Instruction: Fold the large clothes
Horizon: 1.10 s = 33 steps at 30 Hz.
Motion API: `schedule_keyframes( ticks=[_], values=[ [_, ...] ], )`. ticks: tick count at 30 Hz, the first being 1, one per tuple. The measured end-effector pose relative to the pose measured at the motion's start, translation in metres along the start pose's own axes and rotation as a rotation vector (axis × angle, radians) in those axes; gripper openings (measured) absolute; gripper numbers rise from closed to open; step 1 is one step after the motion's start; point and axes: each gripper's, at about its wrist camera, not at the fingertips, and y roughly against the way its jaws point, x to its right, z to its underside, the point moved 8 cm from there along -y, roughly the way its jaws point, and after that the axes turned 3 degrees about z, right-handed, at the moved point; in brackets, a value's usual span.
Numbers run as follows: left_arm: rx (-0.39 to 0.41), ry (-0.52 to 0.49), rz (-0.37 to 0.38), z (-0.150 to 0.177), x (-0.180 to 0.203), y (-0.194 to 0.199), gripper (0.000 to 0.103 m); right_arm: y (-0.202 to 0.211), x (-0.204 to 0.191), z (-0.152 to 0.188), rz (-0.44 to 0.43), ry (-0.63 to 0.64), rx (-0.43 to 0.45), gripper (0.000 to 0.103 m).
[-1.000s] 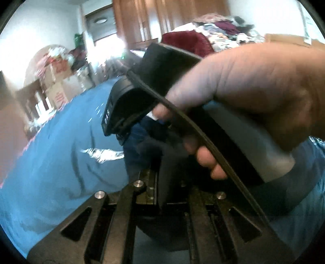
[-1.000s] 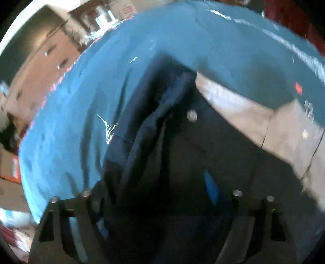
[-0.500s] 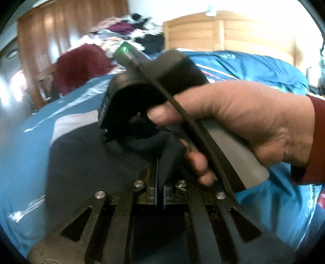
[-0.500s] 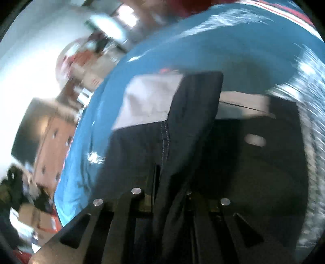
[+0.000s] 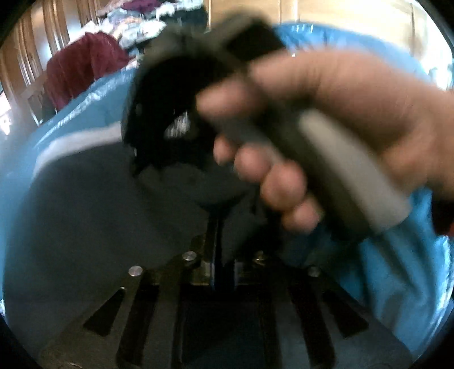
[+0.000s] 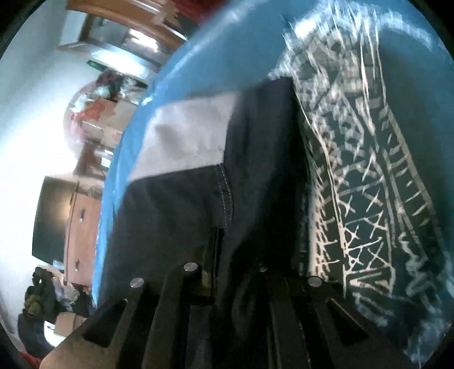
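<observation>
A dark navy garment [image 6: 176,204] with a light grey panel [image 6: 187,142] lies on a blue bedspread [image 6: 227,51]. My right gripper [image 6: 227,244] is shut on a fold of this dark cloth, which runs up between the fingers. In the left wrist view the same garment [image 5: 85,204] fills the lower left, blurred. My left gripper [image 5: 220,227] is shut on a pinch of the dark cloth. The person's hand holding the right gripper's grey handle [image 5: 334,159] fills the upper right of that view, close above my left gripper.
The bedspread has a white line pattern [image 6: 369,198] to the right of the garment. A dark red garment on a chair [image 5: 82,68] and a pile of clothes [image 5: 142,20] stand behind the bed. Wooden cupboards [image 6: 82,224] stand to the left.
Both grippers have swung across the bed carrying the dark cloth. The right wrist view now shows the patterned part of the bedspread. The right hand sits closer to my left gripper.
</observation>
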Motion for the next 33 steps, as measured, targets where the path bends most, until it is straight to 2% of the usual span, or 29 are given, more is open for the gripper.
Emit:
schedule_keyframes(
  ticks=[1, 2, 3, 5, 6, 9, 11, 12, 14, 16, 19, 21, 23, 25, 26, 27, 28, 31, 33],
  values=[
    [-0.005, -0.006, -0.002, 0.003, 0.0, 0.007, 0.012, -0.003, 0.002, 0.0, 0.007, -0.002, -0.005, 0.009],
    [-0.004, -0.018, 0.009, 0.009, 0.001, 0.024, 0.019, -0.002, 0.004, 0.002, -0.002, -0.01, -0.011, 0.012],
    [0.01, -0.027, 0.012, 0.011, 0.004, 0.036, 0.03, -0.002, 0.001, 0.004, -0.02, -0.019, -0.022, 0.014],
    [0.057, -0.046, -0.015, 0.028, 0.003, 0.075, 0.043, 0.004, 0.005, 0.013, -0.037, -0.026, -0.047, 0.021],
    [0.076, -0.046, -0.028, 0.037, 0.001, 0.092, 0.045, 0.01, 0.004, 0.02, -0.044, -0.011, -0.062, 0.023],
    [0.116, -0.013, -0.099, 0.071, -0.016, 0.137, 0.045, 0.026, 0.005, 0.043, -0.069, -0.024, -0.079, 0.03],
    [0.132, 0.034, -0.172, 0.093, -0.037, 0.162, 0.045, 0.039, 0.002, 0.057, -0.088, -0.023, -0.074, 0.043],
    [0.135, 0.058, -0.206, 0.098, -0.048, 0.168, 0.045, 0.047, 0.001, 0.066, -0.094, -0.018, -0.071, 0.046],
    [0.135, 0.111, -0.27, 0.108, -0.07, 0.173, 0.047, 0.057, -0.005, 0.082, -0.099, -0.004, -0.071, 0.053],
    [0.109, 0.13, -0.307, 0.111, -0.085, 0.161, 0.048, 0.062, -0.009, 0.096, -0.084, 0.014, -0.076, 0.056],
    [0.103, 0.124, -0.33, 0.103, -0.092, 0.143, 0.048, 0.065, -0.013, 0.11, -0.048, 0.036, -0.066, 0.057],
    [0.1, 0.096, -0.35, 0.096, -0.097, 0.127, 0.052, 0.065, -0.015, 0.117, -0.036, 0.035, -0.046, 0.049],
    [0.092, 0.059, -0.37, 0.092, -0.096, 0.114, 0.055, 0.062, -0.019, 0.124, -0.018, 0.039, -0.037, 0.023],
    [0.072, 0.019, -0.395, 0.091, -0.1, 0.107, 0.053, 0.063, -0.019, 0.125, -0.024, 0.024, -0.02, 0.015],
    [0.059, 0.0, -0.422, 0.092, -0.105, 0.111, 0.048, 0.064, -0.017, 0.127, -0.034, 0.014, -0.013, 0.009],
    [0.052, -0.023, -0.454, 0.096, -0.112, 0.115, 0.045, 0.067, -0.012, 0.129, -0.039, 0.004, 0.0, 0.006],
    [0.034, -0.09, -0.52, 0.101, -0.117, 0.119, 0.045, 0.069, -0.007, 0.128, -0.041, -0.012, 0.012, 0.004],
    [-0.043, -0.215, -0.543, 0.127, -0.113, 0.104, 0.046, 0.073, 0.021, 0.131, -0.018, -0.073, 0.034, 0.002],
    [-0.045, -0.232, -0.542, 0.129, -0.108, 0.104, 0.038, 0.071, 0.024, 0.136, -0.024, -0.067, 0.025, 0.002]
  ],
)
